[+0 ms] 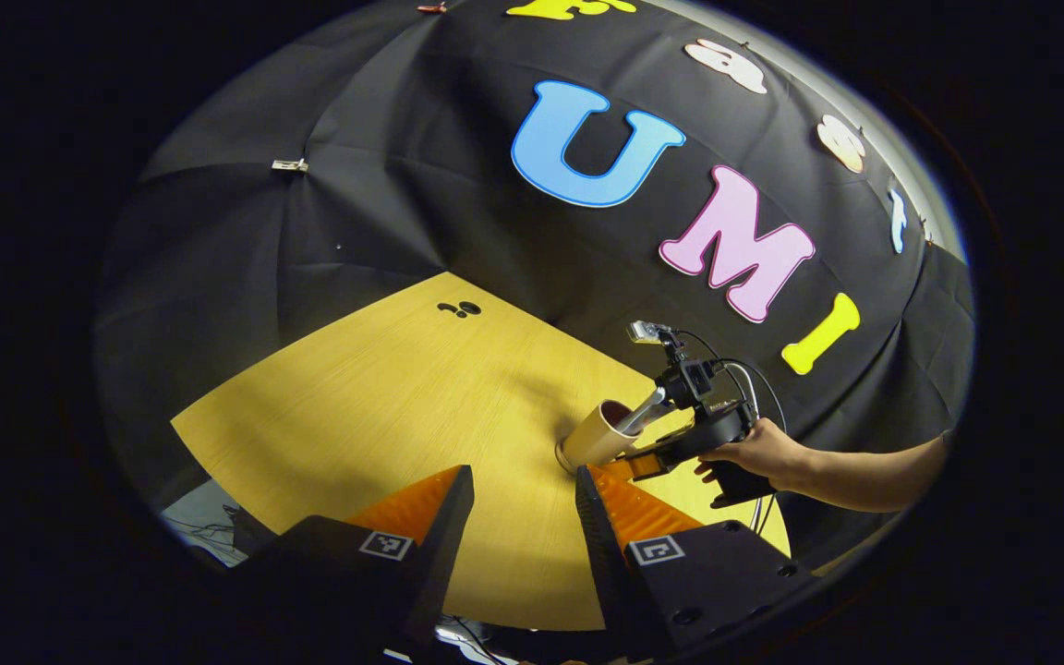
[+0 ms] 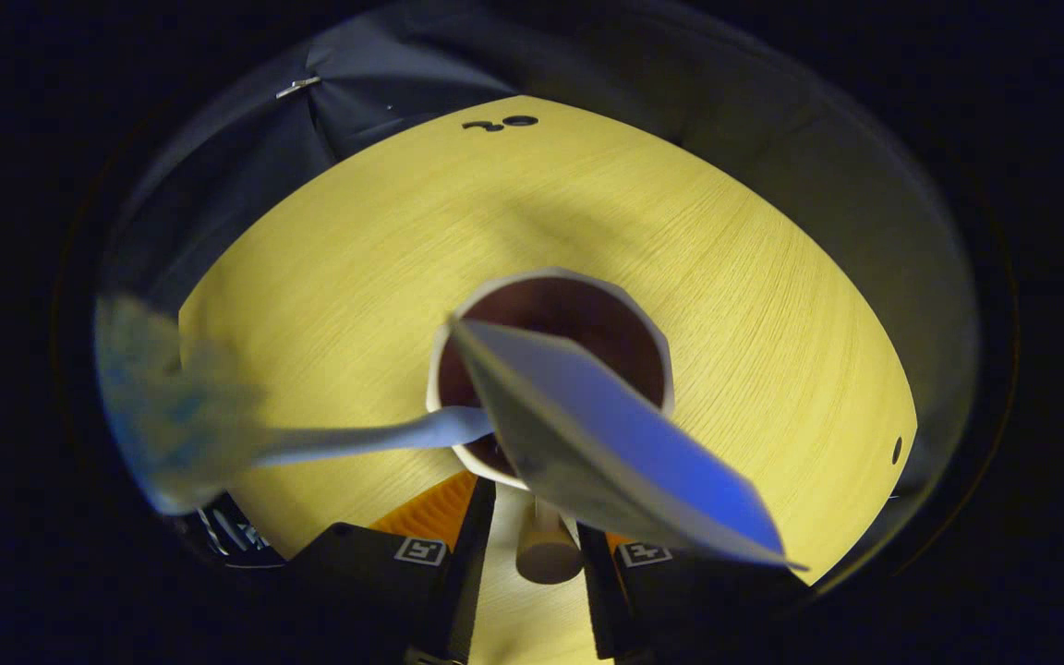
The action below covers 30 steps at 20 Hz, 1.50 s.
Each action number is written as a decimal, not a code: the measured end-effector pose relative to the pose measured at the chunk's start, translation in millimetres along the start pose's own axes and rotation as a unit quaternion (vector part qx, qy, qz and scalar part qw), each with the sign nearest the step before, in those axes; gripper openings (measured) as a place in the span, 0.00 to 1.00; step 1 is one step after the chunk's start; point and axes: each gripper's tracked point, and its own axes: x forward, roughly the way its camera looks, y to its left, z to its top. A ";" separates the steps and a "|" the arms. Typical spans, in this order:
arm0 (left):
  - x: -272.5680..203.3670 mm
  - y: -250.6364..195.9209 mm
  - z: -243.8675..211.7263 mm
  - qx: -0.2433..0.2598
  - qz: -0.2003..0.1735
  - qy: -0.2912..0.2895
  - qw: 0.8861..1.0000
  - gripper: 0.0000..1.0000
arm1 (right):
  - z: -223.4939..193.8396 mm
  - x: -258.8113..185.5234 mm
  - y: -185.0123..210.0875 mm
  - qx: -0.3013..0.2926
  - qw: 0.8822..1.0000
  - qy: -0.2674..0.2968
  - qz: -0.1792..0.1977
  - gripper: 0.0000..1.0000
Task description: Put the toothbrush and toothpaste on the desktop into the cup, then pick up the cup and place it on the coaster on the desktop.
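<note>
Left gripper (image 1: 523,473): fingers spread, nothing between them, held over the near part of the desktop (image 1: 384,397).
Right gripper (image 2: 537,513): fingers flank the cup's stub handle (image 2: 546,550) — a sliver of desk shows beside one finger, so I cannot tell whether both press on it.
Cup (image 2: 550,275): cream, upright on the yellow desktop just ahead of the right fingers; the left gripper view has it beside the hand (image 1: 754,453) holding that gripper.
Toothpaste (image 2: 606,434): tube already in the cup, flat tail leaning out over the rim toward the camera.
Toothbrush (image 2: 384,436): handle in the cup, blurred head hanging far out to one side.
Risk 1: a hold on the handle alone is off-centre; if the pinch is loose the cup likely swings or slips on lifting.
Risk 2: both contents lean outward — a tilt or jerk could tip them out, or the tube's tail could catch the gripper.
Risk 3: tube and brush screen the path ahead, so aiming the set-down is harder.
Coaster: not located from here.
Farther off: small black marks (image 2: 500,122) at the far desk edge; nothing on the desk between blocks the way.
</note>
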 end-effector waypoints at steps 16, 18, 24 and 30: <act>-13.1 -44.1 6.3 0.036 -0.028 -0.012 0.999 0.70 | 27.3 -125.8 -1.5 0.023 0.983 -0.181 0.000 0.69; -10.7 -52.1 10.3 0.042 -0.036 -0.014 0.998 0.70 | 28.8 -143.0 1.3 0.031 0.978 -0.204 0.002 0.71; -1.6 -71.5 18.9 0.069 -0.048 -0.018 0.996 0.70 | 24.4 -189.2 18.1 0.030 0.966 -0.256 -0.004 0.76; 1.6 -88.4 23.2 0.086 -0.056 -0.023 0.994 0.73 | 10.1 -220.1 32.5 0.020 0.956 -0.292 -0.019 0.79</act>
